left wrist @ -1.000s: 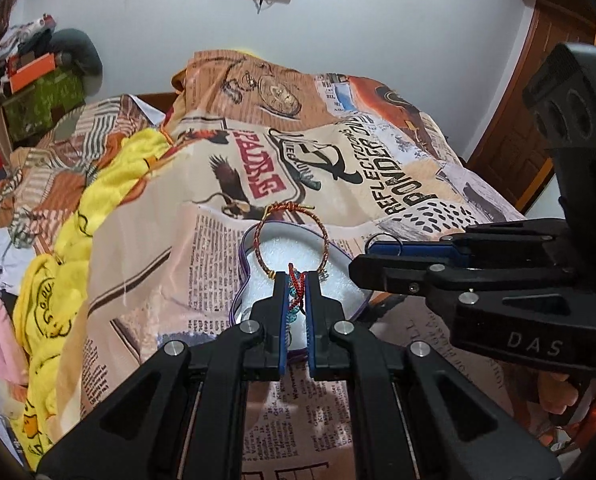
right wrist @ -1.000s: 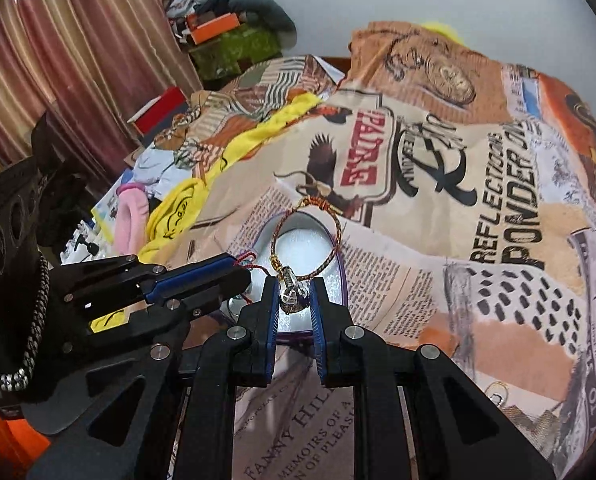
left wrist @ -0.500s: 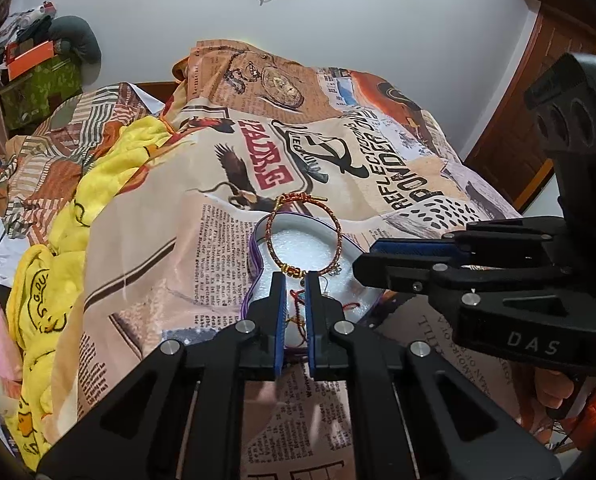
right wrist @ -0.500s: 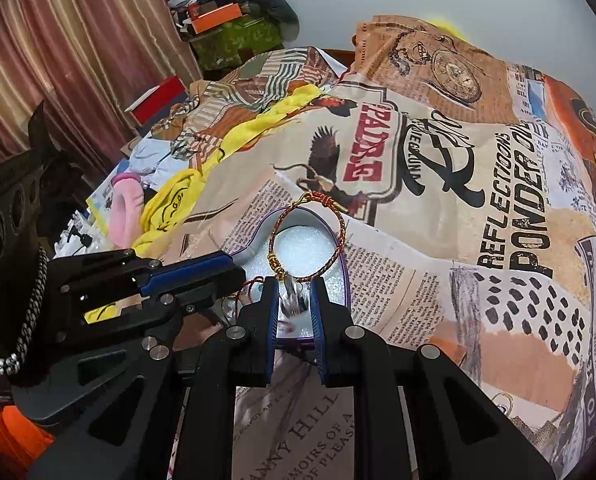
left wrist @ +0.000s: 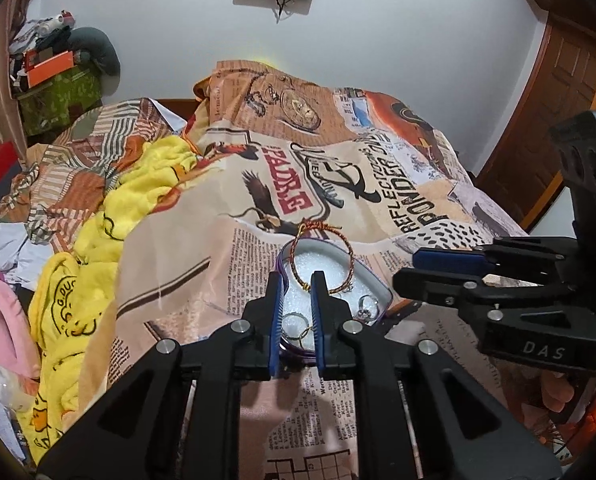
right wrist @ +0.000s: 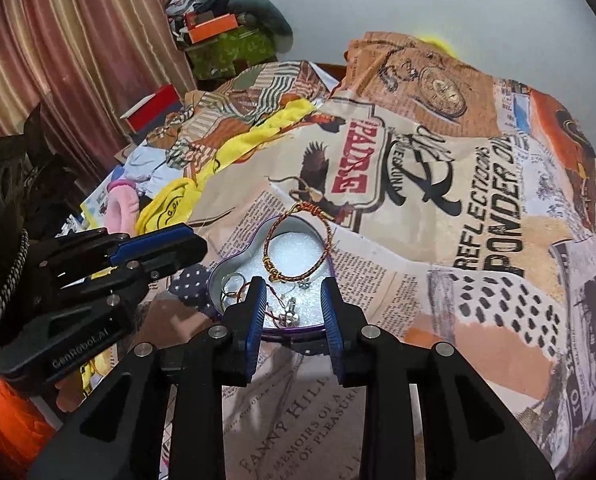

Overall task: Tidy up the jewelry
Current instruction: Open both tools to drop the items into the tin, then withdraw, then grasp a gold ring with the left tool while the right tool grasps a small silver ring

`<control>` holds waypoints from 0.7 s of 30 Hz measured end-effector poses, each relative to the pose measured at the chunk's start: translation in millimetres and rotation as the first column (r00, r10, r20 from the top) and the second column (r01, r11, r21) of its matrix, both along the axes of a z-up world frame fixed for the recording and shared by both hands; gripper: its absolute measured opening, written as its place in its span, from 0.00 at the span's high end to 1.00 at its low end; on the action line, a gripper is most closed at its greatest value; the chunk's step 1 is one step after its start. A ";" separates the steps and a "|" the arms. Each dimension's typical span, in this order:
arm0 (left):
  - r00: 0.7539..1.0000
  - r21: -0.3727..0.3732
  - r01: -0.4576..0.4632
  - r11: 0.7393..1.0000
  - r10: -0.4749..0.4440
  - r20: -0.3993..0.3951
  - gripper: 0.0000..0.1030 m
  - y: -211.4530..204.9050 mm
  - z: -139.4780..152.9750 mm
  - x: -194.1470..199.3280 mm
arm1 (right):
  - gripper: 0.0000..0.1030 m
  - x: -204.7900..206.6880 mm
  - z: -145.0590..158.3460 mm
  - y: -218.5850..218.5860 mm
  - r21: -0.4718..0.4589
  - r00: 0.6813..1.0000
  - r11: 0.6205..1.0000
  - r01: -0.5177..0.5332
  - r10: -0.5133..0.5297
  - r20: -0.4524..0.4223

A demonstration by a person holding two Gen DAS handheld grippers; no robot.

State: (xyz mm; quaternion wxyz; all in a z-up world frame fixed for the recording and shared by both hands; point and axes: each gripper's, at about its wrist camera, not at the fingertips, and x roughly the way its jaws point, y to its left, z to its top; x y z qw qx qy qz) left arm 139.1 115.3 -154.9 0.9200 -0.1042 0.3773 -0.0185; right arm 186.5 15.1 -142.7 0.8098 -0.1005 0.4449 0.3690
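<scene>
A heart-shaped tin [left wrist: 379, 286] [right wrist: 234, 258] with white foam lining sits on the printed bedspread. A red-and-gold braided bracelet [left wrist: 322, 258] [right wrist: 298, 240] lies across its far rim and foam. Silver rings [left wrist: 296, 326] [right wrist: 232, 284] and a small silver charm [right wrist: 290, 314] lie inside. My left gripper [left wrist: 296, 304] is open and empty just before the tin's near edge. My right gripper [right wrist: 294, 304] is open and empty over the tin's near side. Each gripper shows in the other's view, the right one [left wrist: 449, 266] and the left one [right wrist: 158, 246].
The bed carries a newspaper-print spread [right wrist: 477, 208] and a rumpled yellow blanket [left wrist: 78, 280] at the left. Clutter and boxes [left wrist: 54, 80] stand by the far left wall. A wooden door [left wrist: 557, 92] is at the right, curtains [right wrist: 58, 60] at the left.
Both grippers opened and let go of the bracelet, which now lies on the tin. Both grippers drew back slightly.
</scene>
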 end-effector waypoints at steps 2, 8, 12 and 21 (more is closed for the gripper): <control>1.000 0.007 0.001 1.000 -0.001 0.008 0.84 -3.1 4.5 -1.3 | 0.75 -2.3 5.3 -5.4 0.007 1.000 1.000 0.011 -0.011 0.014; 0.999 0.026 0.015 1.000 -0.016 0.033 0.77 -17.6 17.3 -3.1 | 0.75 -7.4 23.9 -31.3 0.024 0.994 0.997 0.068 -0.069 0.086; 0.998 0.029 0.040 0.999 -0.042 0.047 0.76 -32.0 25.2 -2.0 | 0.75 -7.1 37.6 -58.3 0.049 0.980 0.989 0.138 -0.144 0.135; 0.987 0.041 0.146 0.988 -0.148 0.053 0.75 -78.4 30.9 11.5 | 0.75 -1.9 52.2 -125.5 0.064 0.944 0.958 0.279 -0.285 0.163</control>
